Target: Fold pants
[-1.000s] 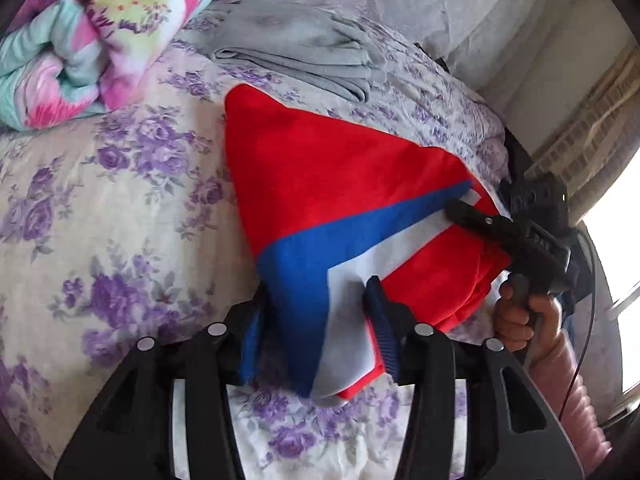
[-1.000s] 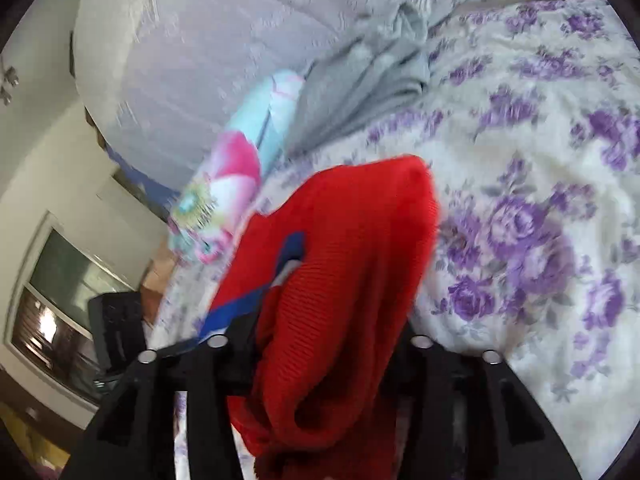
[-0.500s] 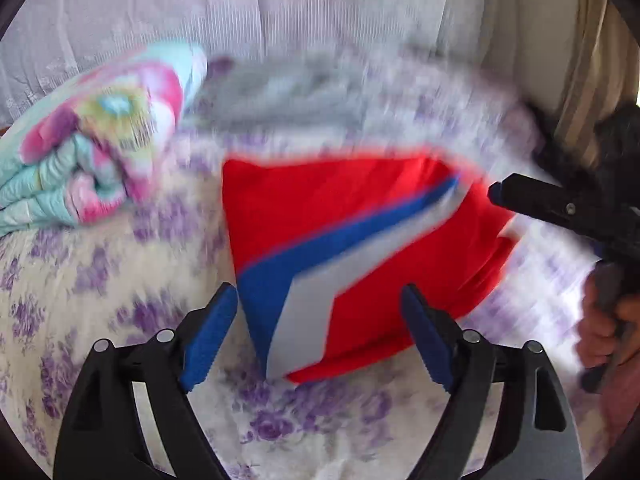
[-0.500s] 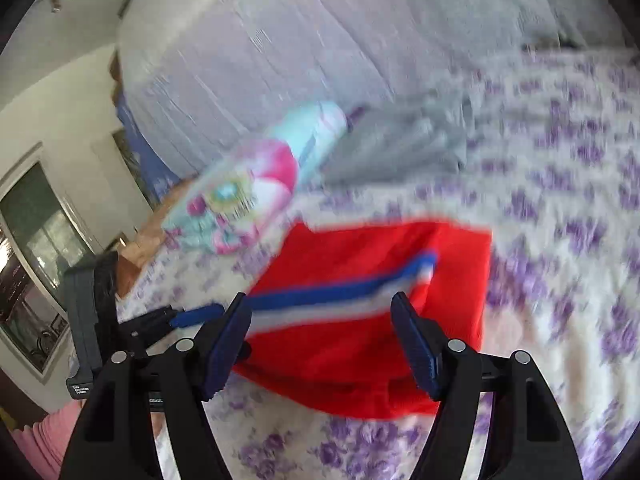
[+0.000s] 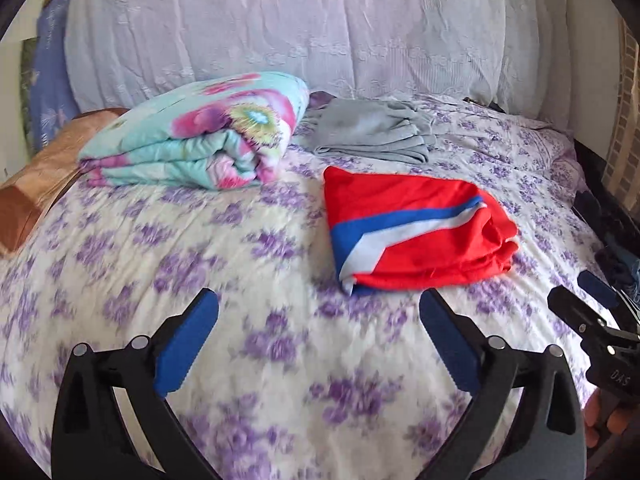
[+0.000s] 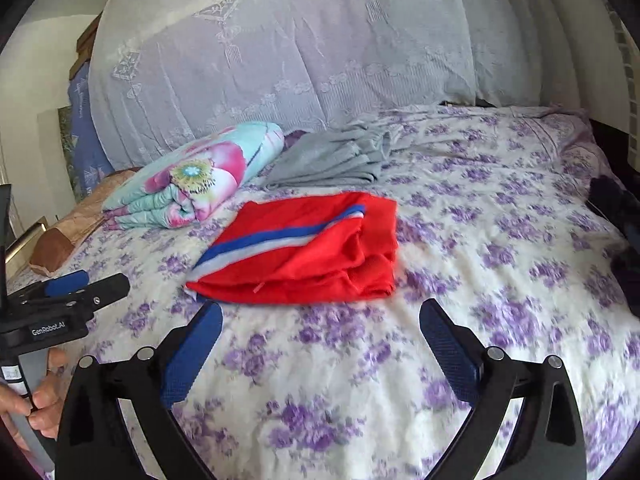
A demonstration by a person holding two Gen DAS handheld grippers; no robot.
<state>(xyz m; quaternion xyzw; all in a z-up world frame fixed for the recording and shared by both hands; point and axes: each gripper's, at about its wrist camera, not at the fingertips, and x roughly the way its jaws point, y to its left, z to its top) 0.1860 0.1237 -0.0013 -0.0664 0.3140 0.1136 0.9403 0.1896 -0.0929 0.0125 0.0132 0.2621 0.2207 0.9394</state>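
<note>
The red pants [image 5: 412,220] with a blue and white stripe lie folded in a flat bundle on the purple-flowered bed sheet [image 5: 200,248]. My left gripper [image 5: 318,300] hovers just in front of the bundle, its jaws opening wide, nothing between them. In the right wrist view the pants [image 6: 312,248] lie ahead of my right gripper [image 6: 320,310], whose jaws are also opening and hold nothing. Each gripper shows at the edge of the other's view, hand-held: the right gripper [image 5: 576,294] and the left gripper [image 6: 106,280].
A folded floral quilt [image 5: 200,132] and a grey garment [image 5: 372,132] lie behind the pants, near the lace-covered headboard [image 5: 300,28]. A brown pillow [image 5: 36,184] sits at the far left. Dark clothes [image 6: 616,208] lie at the bed's right edge.
Both grippers let go of the pants, opened wide and drew back and up. The pants now lie folded on the bed, clear of the fingers.
</note>
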